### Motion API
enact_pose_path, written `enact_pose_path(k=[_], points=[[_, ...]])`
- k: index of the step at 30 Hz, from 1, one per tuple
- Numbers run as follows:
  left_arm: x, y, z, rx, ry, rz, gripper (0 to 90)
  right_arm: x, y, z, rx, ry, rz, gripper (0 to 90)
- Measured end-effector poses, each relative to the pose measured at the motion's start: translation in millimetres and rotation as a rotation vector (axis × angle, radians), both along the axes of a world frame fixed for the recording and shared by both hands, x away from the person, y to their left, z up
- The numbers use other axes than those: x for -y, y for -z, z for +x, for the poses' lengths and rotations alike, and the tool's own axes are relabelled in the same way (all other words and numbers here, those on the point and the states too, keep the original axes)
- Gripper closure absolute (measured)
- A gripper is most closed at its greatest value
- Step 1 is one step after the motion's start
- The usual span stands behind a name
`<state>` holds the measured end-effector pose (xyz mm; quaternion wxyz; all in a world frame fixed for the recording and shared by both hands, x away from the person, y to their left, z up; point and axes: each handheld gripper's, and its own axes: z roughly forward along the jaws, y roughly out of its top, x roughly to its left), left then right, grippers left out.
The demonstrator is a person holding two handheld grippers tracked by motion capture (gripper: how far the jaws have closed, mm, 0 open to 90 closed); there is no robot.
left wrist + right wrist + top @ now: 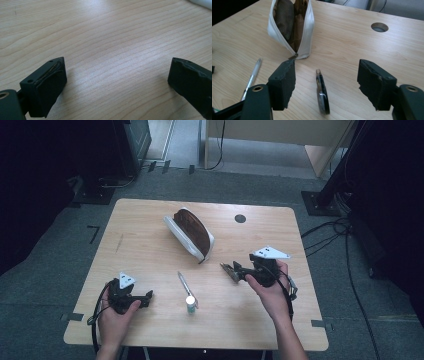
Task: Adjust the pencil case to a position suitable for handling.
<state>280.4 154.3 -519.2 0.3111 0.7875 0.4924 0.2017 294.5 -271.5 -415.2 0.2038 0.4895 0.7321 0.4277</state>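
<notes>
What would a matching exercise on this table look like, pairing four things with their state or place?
1. white zip pouch with brown lining
2. slim silver pen
3. slim black oblong object
4. left tool

A. jaws open over bare wood
B. lies nearest the right tool
C. unzipped and gaping
D. lies beside a small white-capped bottle

Pairs: 1-C, 2-D, 3-B, 4-A

table (150,235): light wood | on it: pouch (190,232), pen (184,285), perhaps pocketknife (322,92), small bottle (190,305)

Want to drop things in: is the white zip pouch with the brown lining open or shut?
Open: the white zip pouch gapes, its brown lining showing.
</notes>
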Motion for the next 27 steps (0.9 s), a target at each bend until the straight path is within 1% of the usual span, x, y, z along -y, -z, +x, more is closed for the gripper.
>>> enact_pose_path(k=[2,3,4,6,8,9,10,11,12,14,15,16,17,18,20,22,23,24,26,27], points=[[0.2,0.0,-0.1,-0.001,-0.001,-0.002,2.2,-1.7,-0.6,2.1,-0.006,-0.002,0.009,32.8],[0.2,0.1,-0.1,-0.001,-0.002,-0.002,2.2,-5.8,-1.4,6.8,-0.014,0.005,0.011,33.9],[0.0,0.0,0.0,0.0,0.0,0.0,2.2,-5.8,-1.4,6.8,-0.014,0.005,0.011,33.9],[-0.1,-0.1,0.0,0.0,0.001,0.001,2.2,-13.3,-3.1,13.8,-0.012,0.005,-0.003,36.5],[0.1,0.0,0.0,0.001,-0.001,-0.001,2.2,-16.3,-3.8,15.9,-0.013,0.001,0.002,37.9],[0.0,0.0,0.0,0.0,0.0,0.0,2.2,-22.9,-4.9,20.4,-0.005,-0.012,-0.008,39.4],[0.0,0.0,0.0,0.0,0.0,0.001,2.2,-22.9,-4.9,20.4,-0.005,-0.012,-0.008,39.4],[0.0,0.0,0.0,0.001,0.0,0.001,2.2,-29.9,-6.2,24.8,0.006,-0.013,-0.033,41.0],[0.0,0.0,0.0,0.0,0.0,0.001,2.2,-33.2,-6.8,27.4,0.006,-0.02,-0.039,41.2],[0.0,0.0,0.0,0.0,0.0,0.0,2.2,-36.0,-7.3,30.3,0.01,-0.027,-0.046,42.2],[-0.2,-0.1,0.1,-0.001,0.001,0.001,2.2,-41.3,-8.2,35.5,0.015,-0.037,-0.043,45.3],[-0.2,-0.1,0.1,-0.001,0.0,0.001,2.2,-43.7,-8.1,37.5,0.017,-0.042,-0.03,45.9],[-0.1,-0.1,0.1,0.0,0.0,0.001,2.2,-46.0,-7.8,39.3,0.029,-0.045,-0.032,47.0],[-0.2,-0.1,0.1,0.0,0.0,0.001,2.2,-46.0,-7.8,39.3,0.029,-0.045,-0.032,47.0],[-0.1,0.0,0.1,0.0,0.0,0.0,2.2,-52.0,-6.1,44.2,0.051,-0.052,-0.053,48.3],[0.1,0.1,0.0,-0.001,-0.002,-0.003,2.2,-57.5,-3.1,52.3,0.039,-0.061,-0.055,49.6],[0.1,0.1,0.0,-0.001,-0.002,-0.003,2.2,-57.5,-3.1,52.3,0.039,-0.061,-0.055,49.6],[0.0,0.0,0.0,-0.001,-0.001,-0.002,2.2,-61.4,0.0,58.2,0.031,-0.066,-0.053,50.8],[-0.1,0.0,0.1,0.0,0.0,0.0,2.2,-63.9,2.2,64.3,0.019,-0.073,-0.05,51.5],[-0.1,0.0,0.1,0.0,0.0,0.0,2.2,-64.5,2.4,66.4,0.02,-0.073,-0.055,53.7]])
